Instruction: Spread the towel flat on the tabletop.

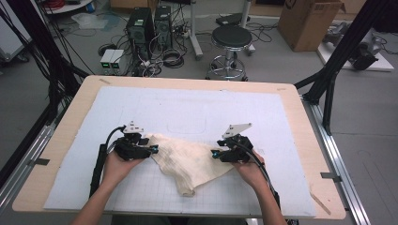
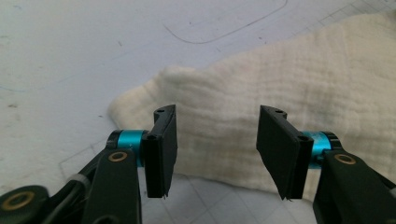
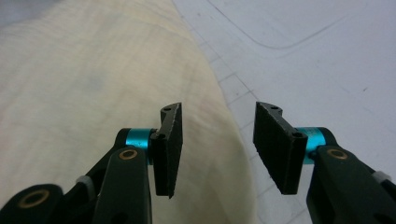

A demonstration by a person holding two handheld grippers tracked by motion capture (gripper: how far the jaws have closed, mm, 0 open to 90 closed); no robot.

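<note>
A crumpled cream cloth (image 1: 187, 157) lies on the white gridded mat (image 1: 187, 105), toward the front middle. My left gripper (image 1: 154, 150) sits at the cloth's left edge, held in a hand. In the left gripper view the left gripper (image 2: 215, 144) stands open over the cloth (image 2: 280, 74), whose edge lies just beyond the pads with nothing pinched. My right gripper (image 1: 215, 153) is at the cloth's right edge. In the right gripper view the right gripper (image 3: 217, 144) is open too, astride the rounded edge of the cloth (image 3: 84, 93), with the pads not touching it.
The mat covers a wooden table (image 1: 65, 126) whose border shows all round. Beyond the far edge stand a black stool (image 1: 231, 37), computer towers (image 1: 141, 26) with cables, and a cardboard box (image 1: 307, 21). Black frame posts (image 1: 338, 61) rise at both sides.
</note>
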